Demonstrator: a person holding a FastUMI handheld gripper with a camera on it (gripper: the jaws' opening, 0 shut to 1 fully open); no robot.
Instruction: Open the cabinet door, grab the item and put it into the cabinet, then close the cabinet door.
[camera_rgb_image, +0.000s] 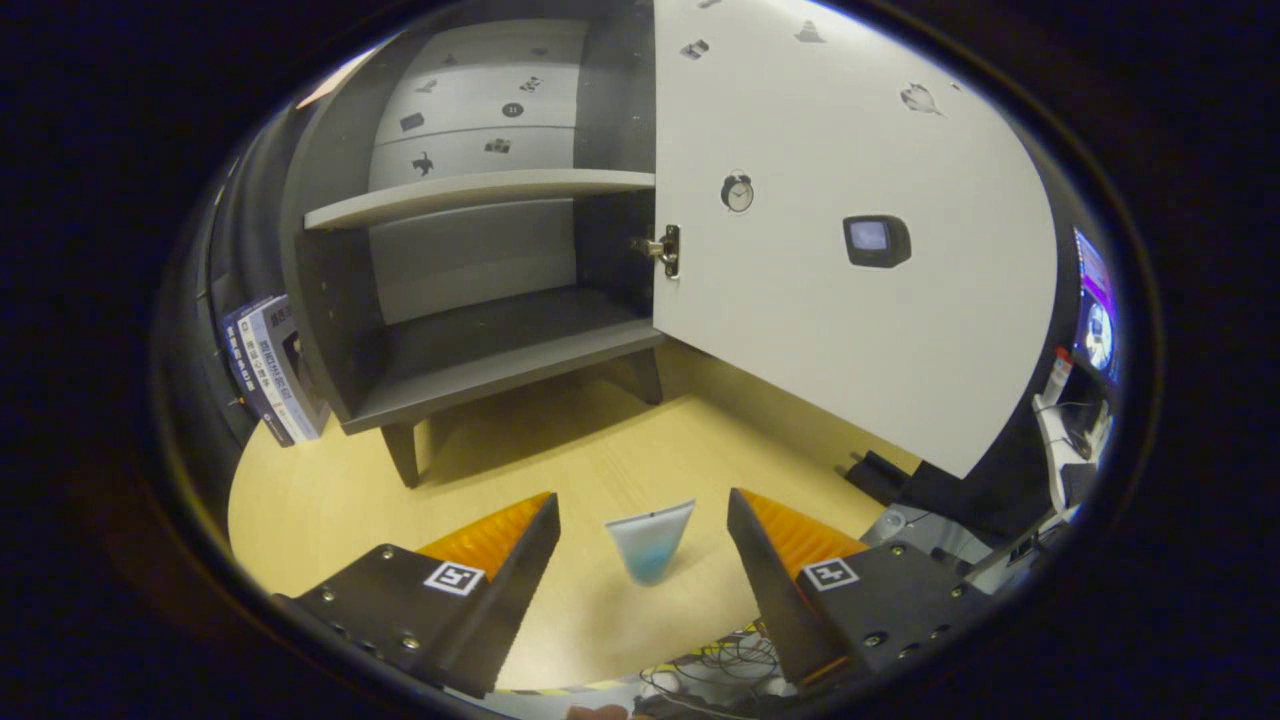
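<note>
A small dark cabinet (470, 330) stands on short legs on the wooden tabletop (600, 450). Its white door (840, 230), dotted with small stickers, is swung wide open to the right on its hinge (668, 248). Inside are a light middle shelf (480, 195) and a bare bottom shelf (500, 350). A small pale tube with blue contents (650, 545) stands on the tabletop, wide end up, between my fingers and touching neither. My gripper (642, 515) is open, well short of the cabinet.
Several books (268, 368) lean against the cabinet's left side. Past the door's lower corner lie a dark flat object (880, 475), cables and a lit screen (1095, 320). Wires (720, 670) hang at the table's near edge.
</note>
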